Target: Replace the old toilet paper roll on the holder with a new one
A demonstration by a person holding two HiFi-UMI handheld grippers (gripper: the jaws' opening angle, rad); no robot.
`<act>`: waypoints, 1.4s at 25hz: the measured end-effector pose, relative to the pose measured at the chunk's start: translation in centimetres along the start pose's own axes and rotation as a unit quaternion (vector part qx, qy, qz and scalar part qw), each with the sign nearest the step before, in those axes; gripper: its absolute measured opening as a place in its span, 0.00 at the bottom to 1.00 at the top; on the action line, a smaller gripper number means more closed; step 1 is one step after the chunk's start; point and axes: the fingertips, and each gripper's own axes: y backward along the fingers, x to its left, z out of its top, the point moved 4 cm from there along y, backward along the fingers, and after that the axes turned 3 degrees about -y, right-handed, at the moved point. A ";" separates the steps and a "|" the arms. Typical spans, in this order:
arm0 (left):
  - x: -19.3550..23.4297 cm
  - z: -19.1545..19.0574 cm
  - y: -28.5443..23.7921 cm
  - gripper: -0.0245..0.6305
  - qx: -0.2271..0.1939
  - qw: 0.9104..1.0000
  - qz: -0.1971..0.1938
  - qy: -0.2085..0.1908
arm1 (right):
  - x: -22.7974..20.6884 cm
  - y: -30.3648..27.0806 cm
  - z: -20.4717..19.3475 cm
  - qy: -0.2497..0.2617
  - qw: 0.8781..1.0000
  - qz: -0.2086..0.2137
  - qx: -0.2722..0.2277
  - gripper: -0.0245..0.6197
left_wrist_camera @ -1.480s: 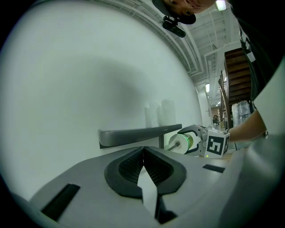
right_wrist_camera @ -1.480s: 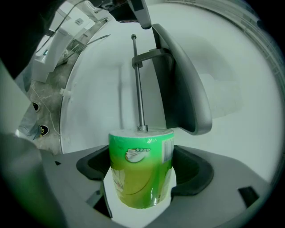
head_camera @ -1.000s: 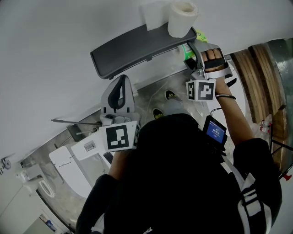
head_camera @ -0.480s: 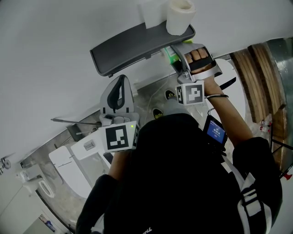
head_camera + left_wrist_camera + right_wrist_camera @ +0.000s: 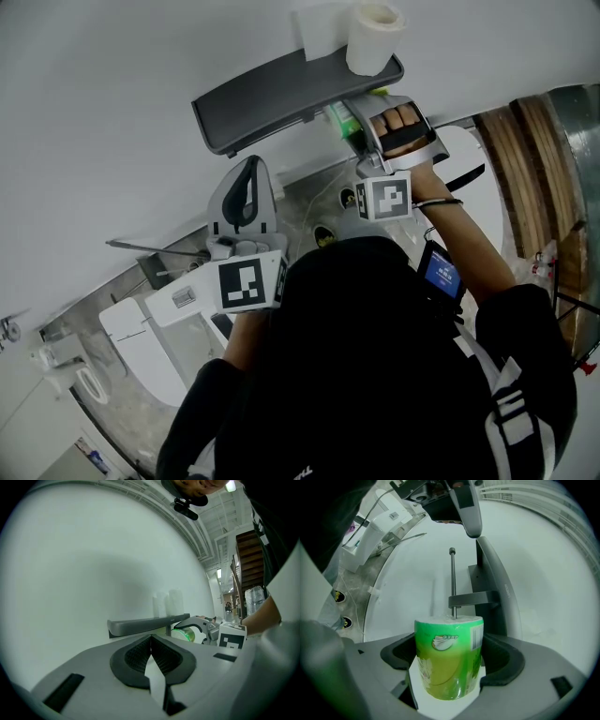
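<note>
A dark grey holder shelf (image 5: 281,94) is fixed to the white wall, with a white paper roll (image 5: 375,37) standing on top of it. My right gripper (image 5: 349,127) sits just under the shelf's right end, shut on a green-wrapped new roll (image 5: 449,656). Ahead of it, the holder's bare metal rod (image 5: 453,578) runs under the shelf (image 5: 492,578), and the roll's far end meets the rod's near end. My left gripper (image 5: 246,173) hangs lower left, away from the holder. Its jaws are shut on nothing (image 5: 151,641), and it looks towards the shelf (image 5: 145,624) and green roll (image 5: 183,634).
A white toilet (image 5: 141,328) stands at the lower left on a grey floor. Wooden steps (image 5: 525,159) rise at the right. A small blue-screened device (image 5: 441,272) hangs by the person's right arm. A second white pack (image 5: 314,33) stands beside the roll on the shelf.
My right gripper has carried the green roll leftwards, from beside the shelf's right end to under it, in line with the rod. The left gripper has stayed put.
</note>
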 end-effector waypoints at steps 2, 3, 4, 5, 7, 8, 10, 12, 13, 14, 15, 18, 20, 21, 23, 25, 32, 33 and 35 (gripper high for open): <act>0.0 0.1 0.1 0.07 -0.002 1.000 0.001 0.001 | -0.1 0.0 0.3 0.000 1.000 -0.001 -0.002 0.69; 0.0 0.1 0.1 0.07 -0.001 1.000 0.001 0.002 | -0.1 0.0 0.5 -0.001 1.000 -0.001 -0.003 0.68; 0.0 0.1 0.0 0.07 -0.001 1.000 0.002 0.004 | -0.1 0.0 0.7 -0.003 1.000 0.000 -0.006 0.68; 0.0 0.0 0.0 0.07 0.000 1.000 0.002 0.004 | -0.1 -0.1 1.0 -0.006 1.000 0.001 -0.008 0.68; 0.0 0.1 0.0 0.07 -0.003 1.000 0.000 0.003 | -0.1 -0.2 1.5 -0.006 1.000 0.000 -0.008 0.68; 0.0 0.2 0.0 0.07 -0.004 1.000 0.000 0.004 | -0.1 -0.3 1.6 -0.006 1.000 0.000 -0.006 0.68; 0.2 0.1 0.0 0.07 -0.002 1.000 0.003 0.008 | 0.0 -0.4 1.7 -0.008 1.000 0.000 -0.001 0.68; 0.3 -0.1 -0.1 0.07 -0.002 1.000 0.002 0.005 | 0.0 -0.5 1.8 -0.013 1.000 0.004 0.002 0.68; 0.4 -0.2 -0.1 0.07 -0.002 1.000 0.002 0.006 | 0.0 -0.5 1.8 -0.016 1.000 0.008 0.002 0.68; 0.4 -0.2 -0.2 0.07 -0.001 1.000 0.002 0.007 | 0.0 -0.6 1.9 -0.017 1.000 0.013 0.003 0.68; 0.4 -0.2 -0.3 0.07 -0.001 1.000 0.002 0.008 | 0.1 -0.6 1.8 -0.018 1.000 0.019 0.003 0.68; 0.4 -0.1 -0.5 0.07 -0.003 1.000 0.001 0.007 | 0.1 -0.3 1.8 -0.022 0.999 0.038 0.006 0.68; 0.4 -0.1 -0.6 0.07 -0.004 1.000 0.000 0.007 | 0.0 0.1 1.9 -0.025 0.998 0.049 0.002 0.68; 0.4 -0.2 -0.7 0.07 -0.003 1.000 -0.001 0.007 | 0.0 0.3 1.9 -0.028 0.998 0.055 -0.002 0.68; 0.3 -0.3 -1.0 0.07 -0.003 1.000 -0.004 0.008 | -0.1 0.8 2.1 -0.040 0.997 0.069 -0.015 0.68; 0.4 -0.3 -1.1 0.07 -0.004 1.000 -0.005 0.008 | -0.4 1.5 2.4 -0.060 0.994 0.083 -0.029 0.68; 0.3 -0.2 -1.2 0.07 -0.005 1.000 -0.010 0.007 | -2.5 4.9 3.8 -0.149 0.979 0.113 -0.081 0.68; 0.3 -0.1 -1.2 0.07 -0.005 1.000 -0.010 0.007 | -3.1 5.4 4.0 -0.163 0.976 0.113 -0.093 0.68; 0.2 0.0 -1.1 0.07 -0.005 1.000 -0.012 0.007 | -4.6 6.7 4.7 -0.195 0.967 0.110 -0.120 0.68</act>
